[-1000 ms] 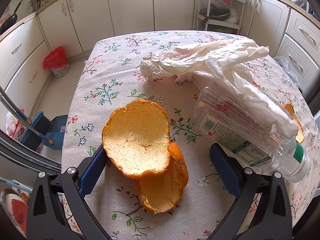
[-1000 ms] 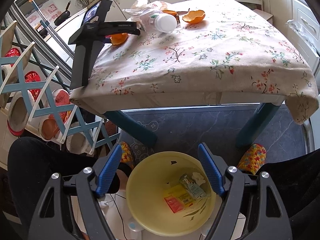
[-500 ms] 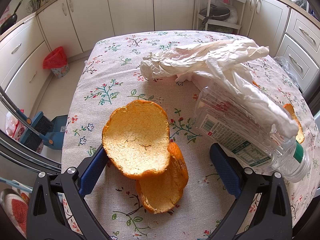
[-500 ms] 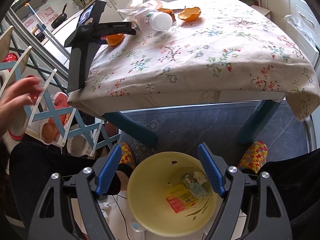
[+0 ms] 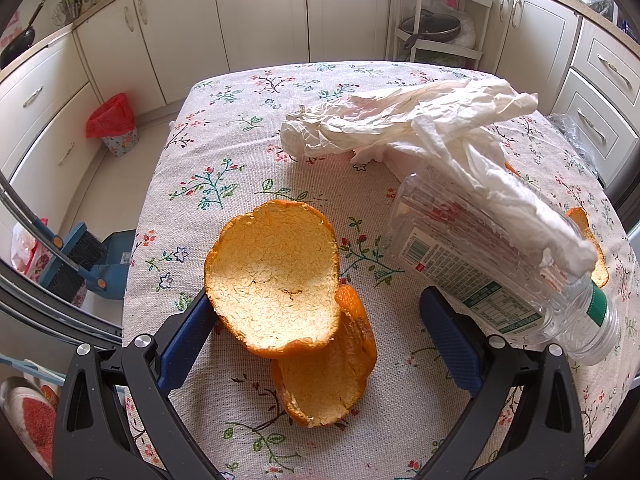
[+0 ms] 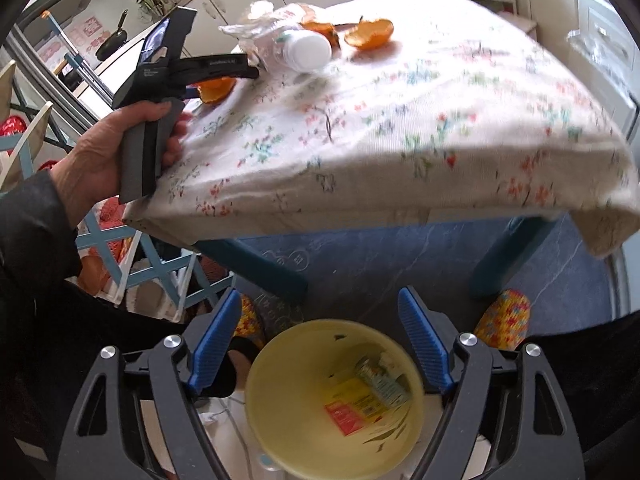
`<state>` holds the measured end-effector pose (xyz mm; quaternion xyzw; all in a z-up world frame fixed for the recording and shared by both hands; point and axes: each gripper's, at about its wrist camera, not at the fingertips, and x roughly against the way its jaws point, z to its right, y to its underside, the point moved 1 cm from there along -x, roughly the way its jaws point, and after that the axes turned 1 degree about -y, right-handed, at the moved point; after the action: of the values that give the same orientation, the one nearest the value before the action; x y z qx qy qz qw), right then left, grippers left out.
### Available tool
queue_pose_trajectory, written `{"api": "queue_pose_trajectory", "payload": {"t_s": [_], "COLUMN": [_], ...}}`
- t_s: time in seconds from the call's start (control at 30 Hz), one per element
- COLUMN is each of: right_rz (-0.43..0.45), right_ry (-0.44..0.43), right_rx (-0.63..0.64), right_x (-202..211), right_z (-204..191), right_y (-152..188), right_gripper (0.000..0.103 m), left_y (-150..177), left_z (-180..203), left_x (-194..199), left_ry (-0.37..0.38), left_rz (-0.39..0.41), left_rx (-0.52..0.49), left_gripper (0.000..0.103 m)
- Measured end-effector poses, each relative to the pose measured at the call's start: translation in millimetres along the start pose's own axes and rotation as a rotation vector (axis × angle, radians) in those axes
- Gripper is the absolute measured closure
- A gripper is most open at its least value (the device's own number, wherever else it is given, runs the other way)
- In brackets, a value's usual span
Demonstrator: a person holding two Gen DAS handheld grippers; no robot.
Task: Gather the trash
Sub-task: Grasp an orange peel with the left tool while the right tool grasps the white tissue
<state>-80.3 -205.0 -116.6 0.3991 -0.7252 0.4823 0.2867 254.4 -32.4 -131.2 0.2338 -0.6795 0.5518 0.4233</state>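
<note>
Near the table's [image 5: 192,208] left edge, orange peel [image 5: 276,280] sits between the left hand-held gripper's [image 5: 320,320] spread jaws, ready for pinching. The right hand-held gripper [image 6: 320,340], spread and empty, hovers over the yellow bin [image 6: 280,432] on the floor.

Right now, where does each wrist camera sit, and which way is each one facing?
Left wrist: over the table, angled down at the orange peel, bottle and tissue; only the left gripper, open, shows.
Right wrist: below the table edge, aimed down at the yellow bin; the right gripper, open, the left hand and dark legs show.
Shared: table, peel, bottle, left gripper.
</note>
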Motion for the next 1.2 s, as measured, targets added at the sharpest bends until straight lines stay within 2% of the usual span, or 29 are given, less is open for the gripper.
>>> {"api": "queue_pose_trajectory", "payload": {"t_s": [0.1,0.2,0.3,0.43,0.53,0.67,0.7,0.77,0.97,1.03,1.17,1.2], "right_rz": [0.025,0.072,0.125,0.129,0.146,0.134,0.126,0.106,0.064,0.065,0.071,0.079], "right_ry": [0.008,-0.002,0.002,-0.009,0.040,0.083,0.083,0.073,0.063,0.070,0.076,0.077], "right_rx": [0.026,0.043,0.077,0.090,0.098,0.076,0.066,0.042,0.010,0.011,-0.012,-0.014], "right_x": [6,14,20,16,7,-13,-21,-31,-50,-52,-55,-54], "right_z": [-3,-6,-9,-3,8,23,27,36,44,44,49,49], "right_y": [-13,-40,-76,-124,-160,-192,-199,-208,-218,-218,-223,-225], "right_gripper": [0.026,0.026,0.026,0.026,0.026,0.026,0.027,0.038,0.056,0.057,0.057,0.057], "left_y": [-1,2,3,1,-1,-4,-5,-7,-15,-18,-21,-21], "left_z": [-2,-9,-15,-21,-25,-35,-37,-42,-60,-64,-65,-65], "left_x": [4,17,25,27,28,32,31,29,10,3,-3,-4], "left_ry": [0.011,0.077,0.111,0.162,0.180,0.197,0.201,0.197,0.217,0.233,0.222,0.221], "left_rz": [-0.039,-0.012,0.013,0.019,0.023,0.031,0.032,0.032,0.002,-0.011,-0.012,-0.015], "left_rx": [0.006,0.030,0.035,0.068,0.086,0.145,0.154,0.164,0.249,0.264,0.257,0.262], "left_gripper": [0.007,0.007,0.009,0.018,0.021,0.021,0.021,0.023,0.040,0.052,0.065,0.075]}}
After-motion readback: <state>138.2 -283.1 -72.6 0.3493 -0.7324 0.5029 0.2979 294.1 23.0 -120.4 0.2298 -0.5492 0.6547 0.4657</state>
